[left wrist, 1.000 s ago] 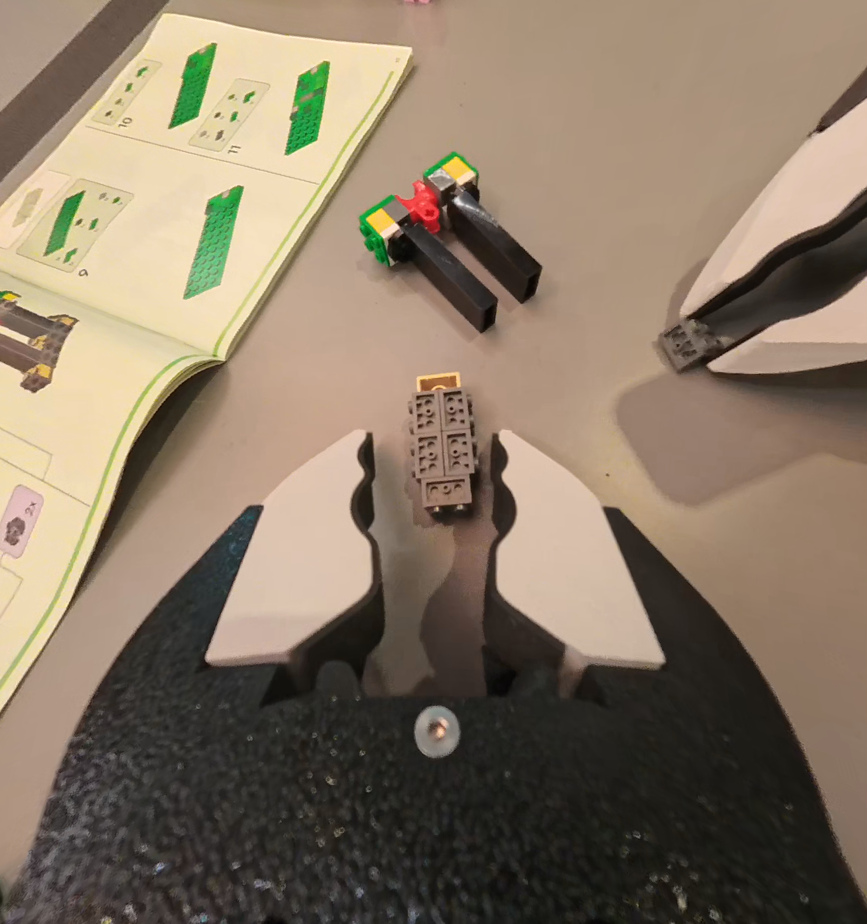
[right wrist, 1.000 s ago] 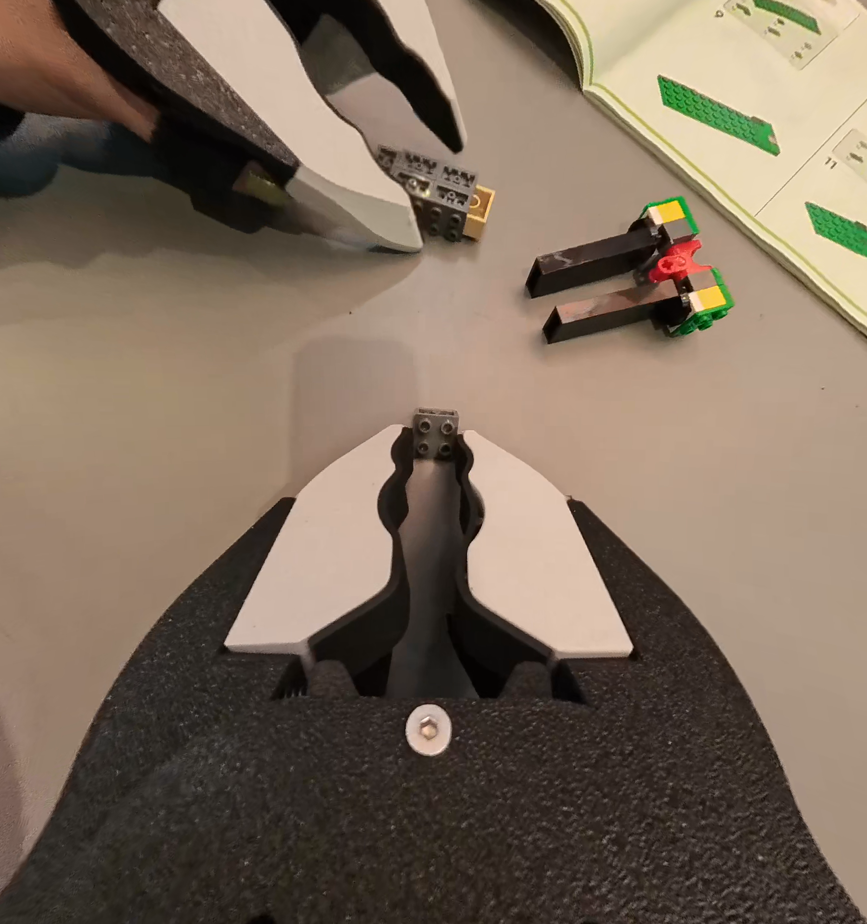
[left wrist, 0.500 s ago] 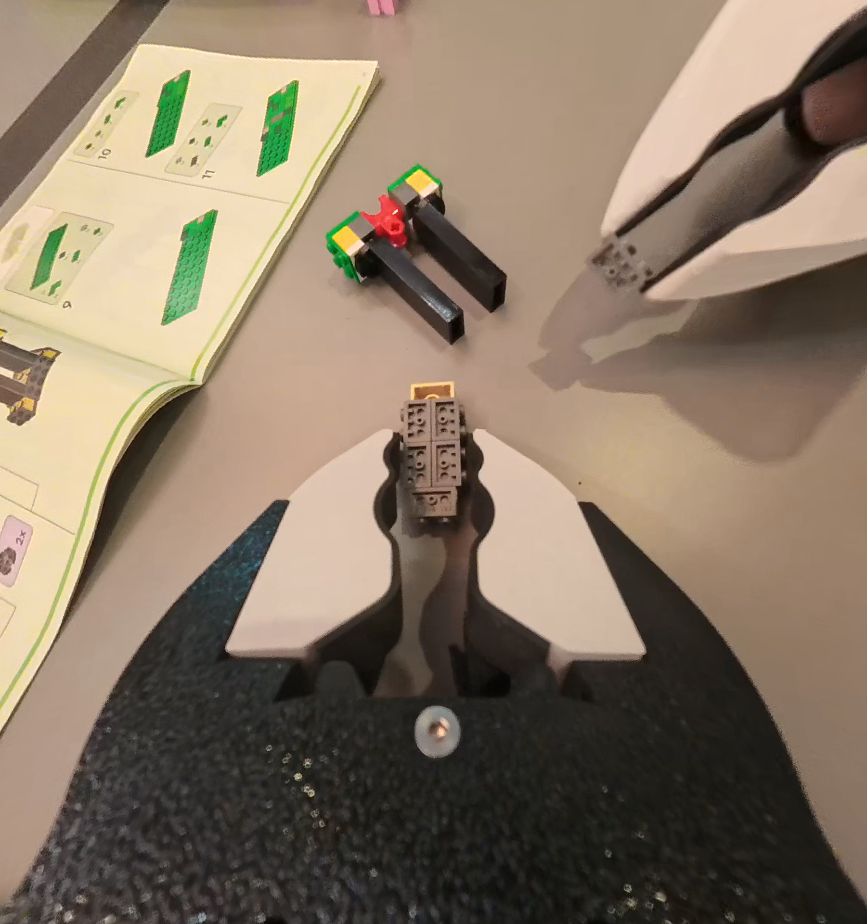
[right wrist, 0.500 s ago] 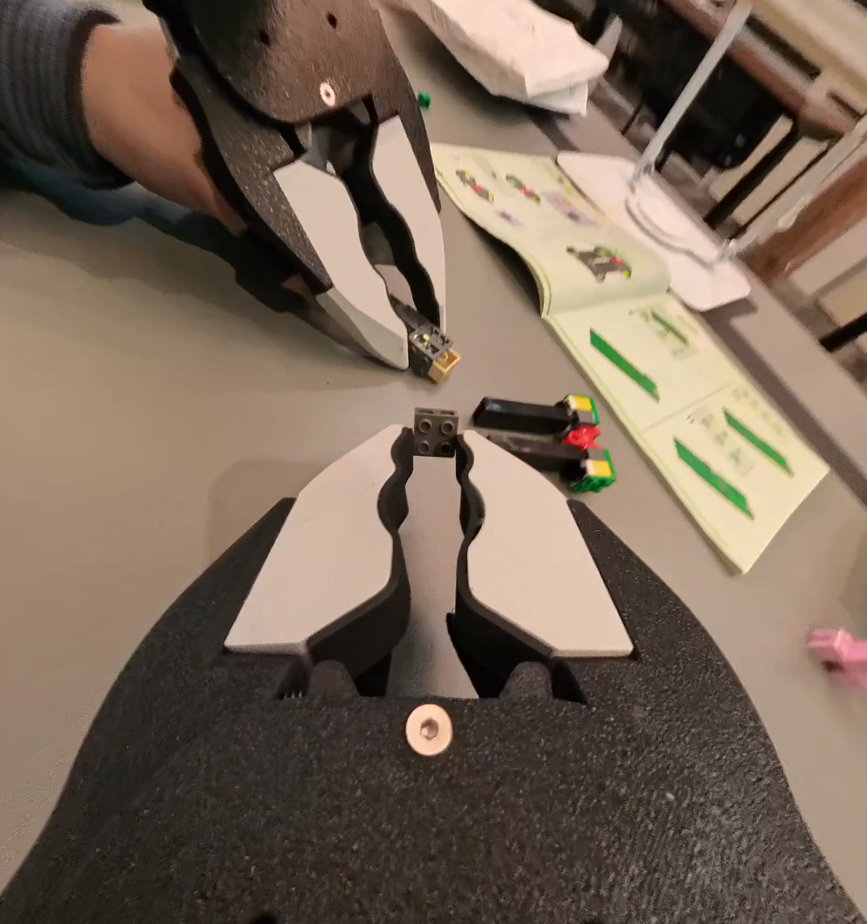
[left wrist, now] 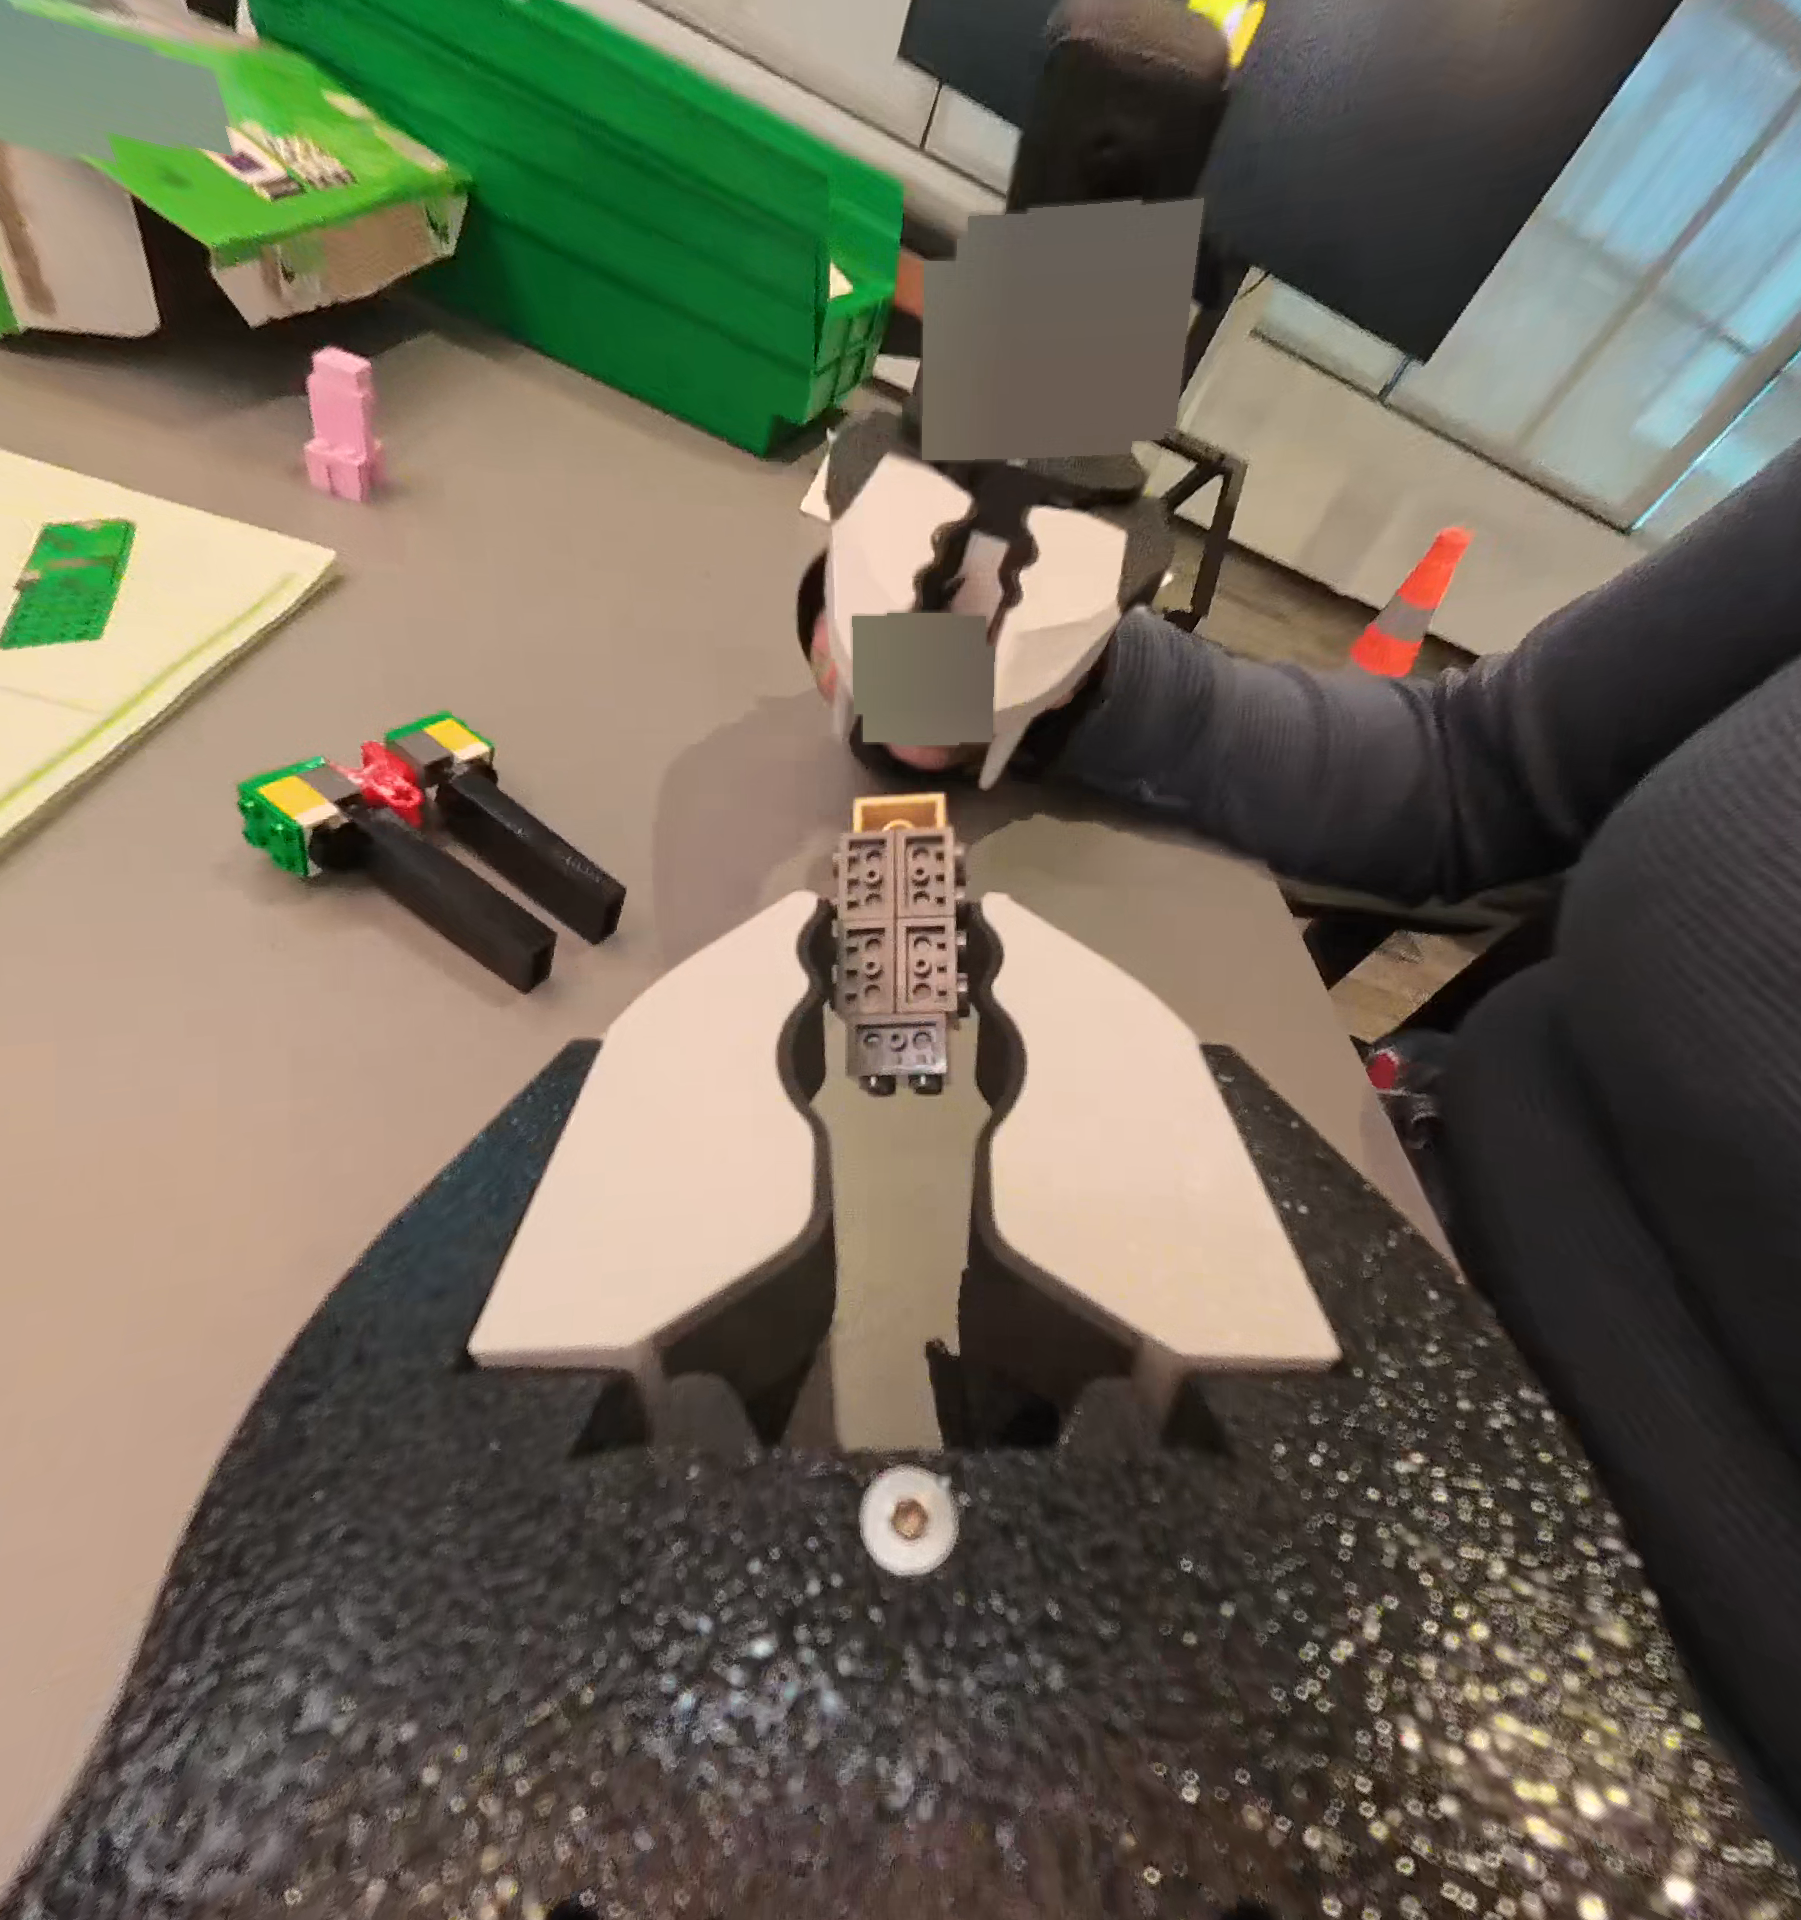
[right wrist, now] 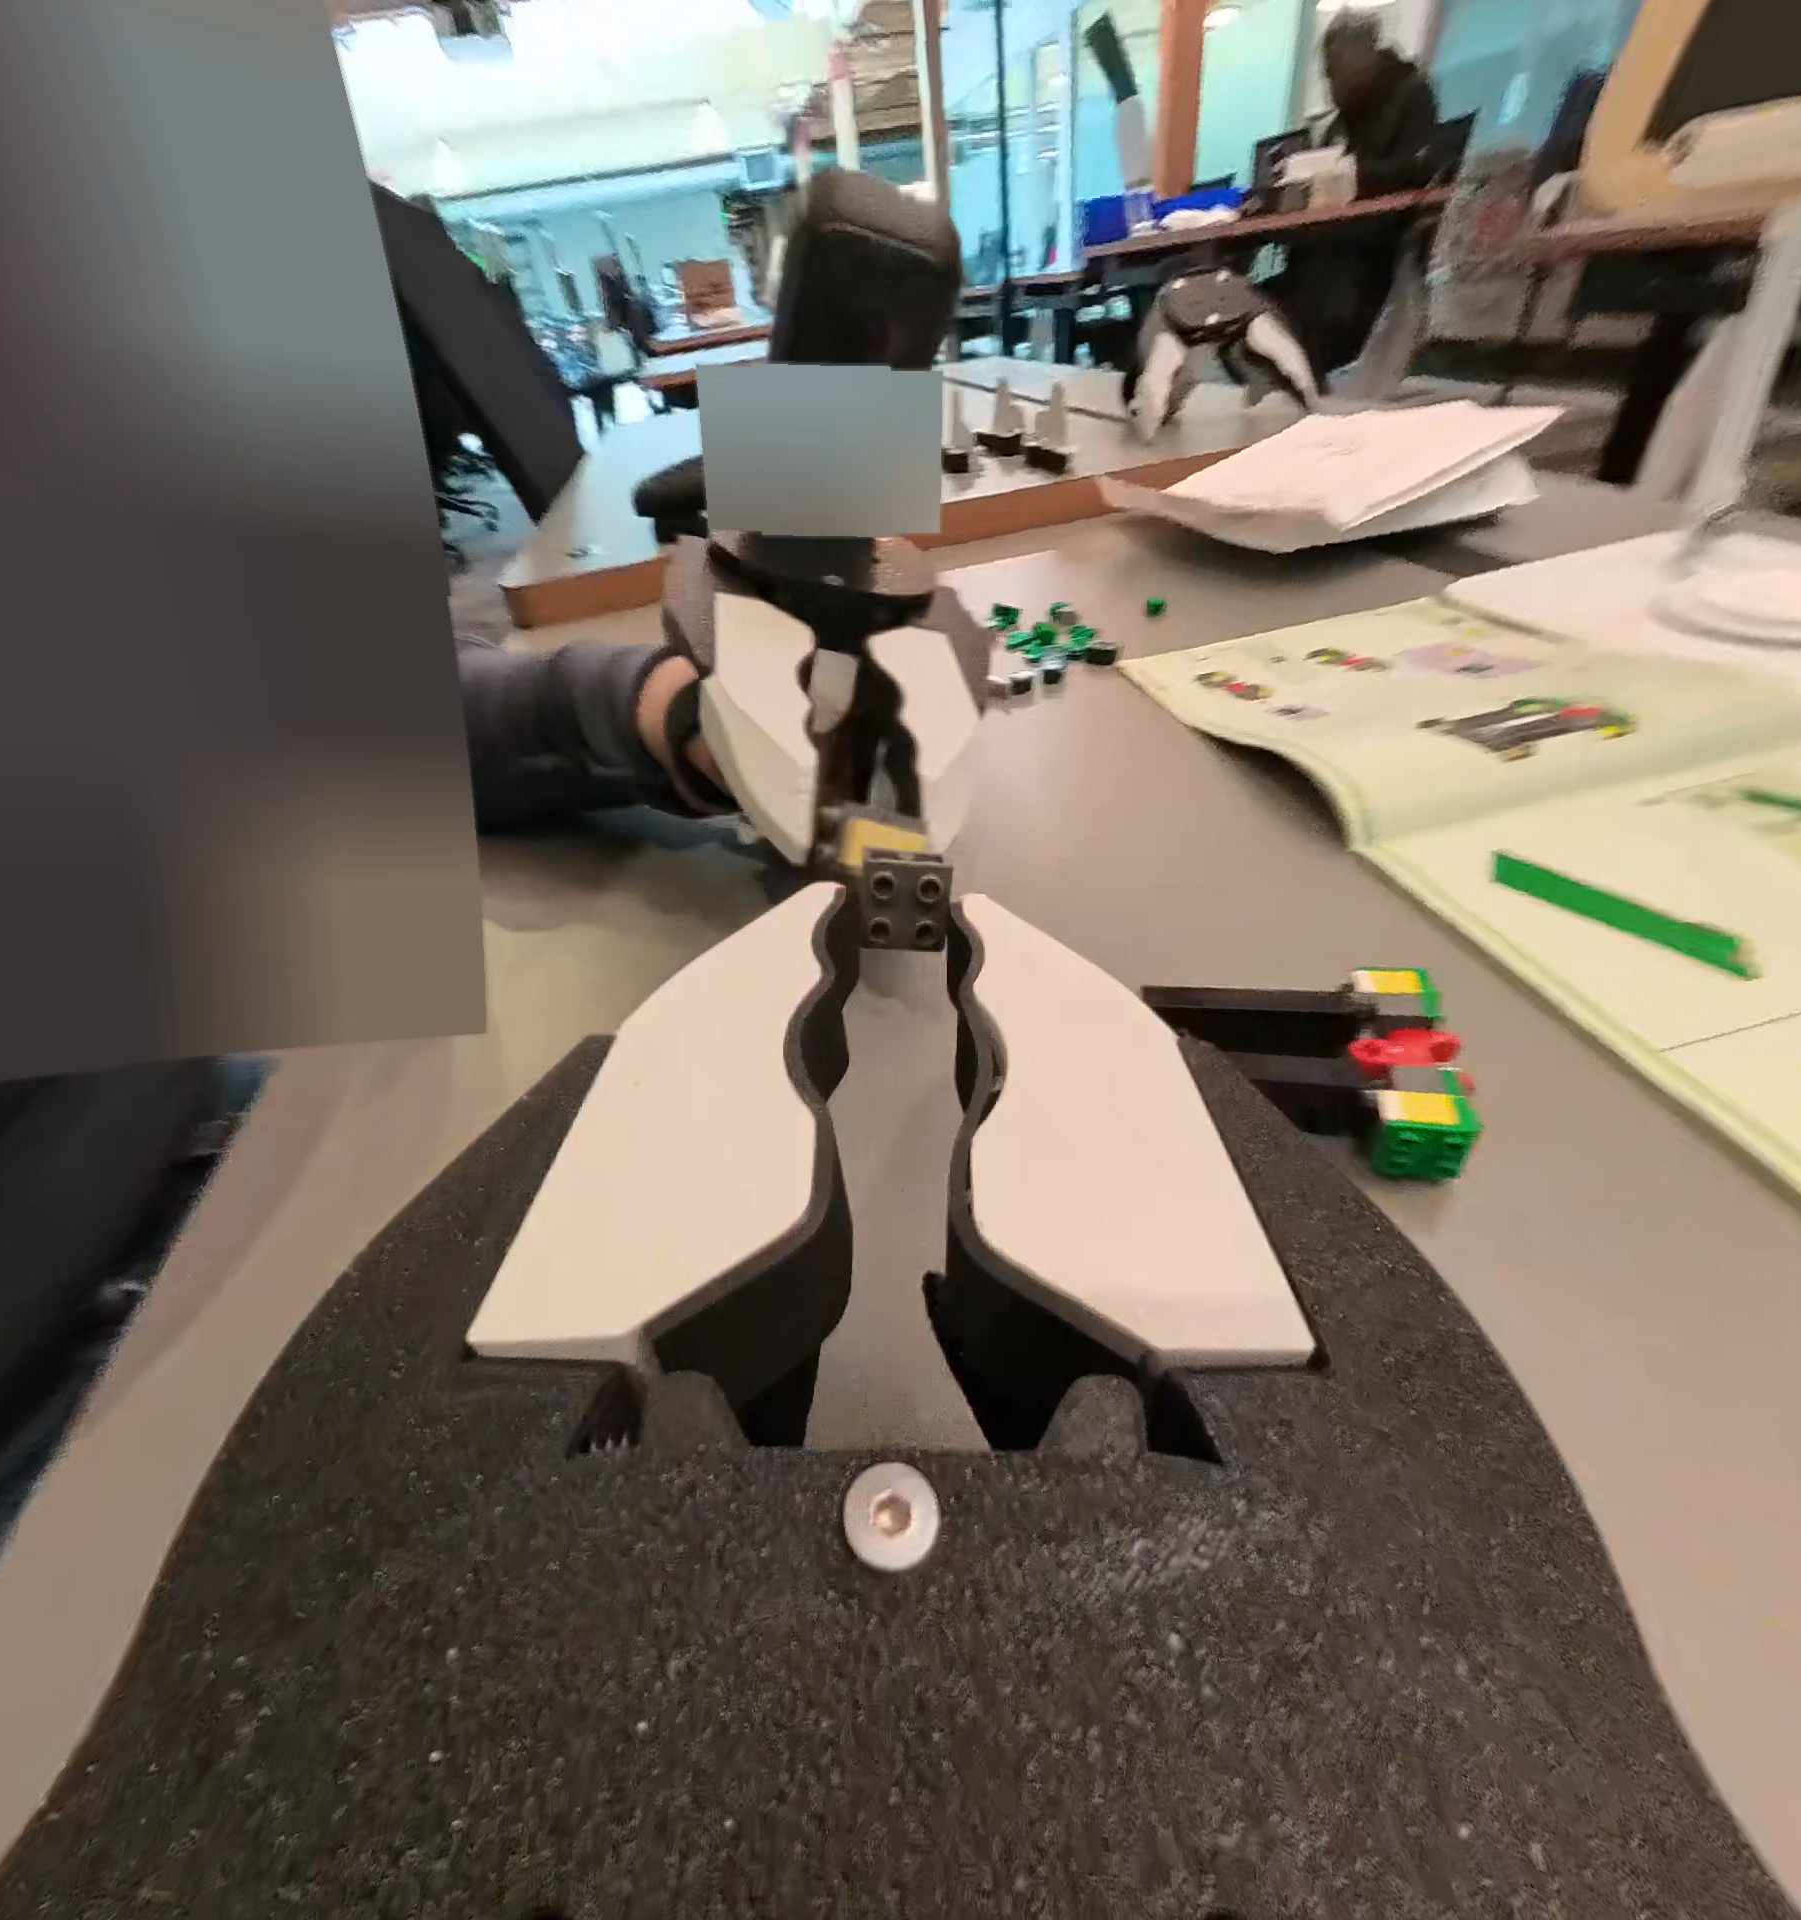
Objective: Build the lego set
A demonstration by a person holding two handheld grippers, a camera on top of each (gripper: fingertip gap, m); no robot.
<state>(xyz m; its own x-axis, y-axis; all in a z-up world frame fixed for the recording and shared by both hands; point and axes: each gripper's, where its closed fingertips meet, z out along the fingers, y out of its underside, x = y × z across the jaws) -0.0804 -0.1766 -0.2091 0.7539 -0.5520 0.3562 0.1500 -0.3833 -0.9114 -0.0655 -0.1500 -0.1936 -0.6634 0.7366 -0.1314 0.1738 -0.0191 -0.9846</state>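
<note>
- Left gripper (left wrist: 901,914): your jaws are clenched on the grey brick stack (left wrist: 900,940), lifted clear of the table (left wrist: 200,1091). Its tan end brick (left wrist: 900,812) points to 12 o'clock, toward the other tool, presumably so that end is open for joining.
- Right gripper (right wrist: 901,914): pinched tight on a small dark grey 2x2 brick (right wrist: 906,902), held out at the fingertips, studs toward your camera. The stack's tan end sits just beyond it at 12 o'clock; whether they touch cannot be told.
- Sub-assembly of two black beams with green, yellow and red parts (left wrist: 413,831): parked on the table at 10 o'clock in the left wrist view, clear of the work.
- Instruction booklet (right wrist: 1602,790): lies open at 2 o'clock in the right wrist view, within sight for reference.
- Loose green pieces (right wrist: 1047,634): far supply, at 1 o'clock in that view.
</note>
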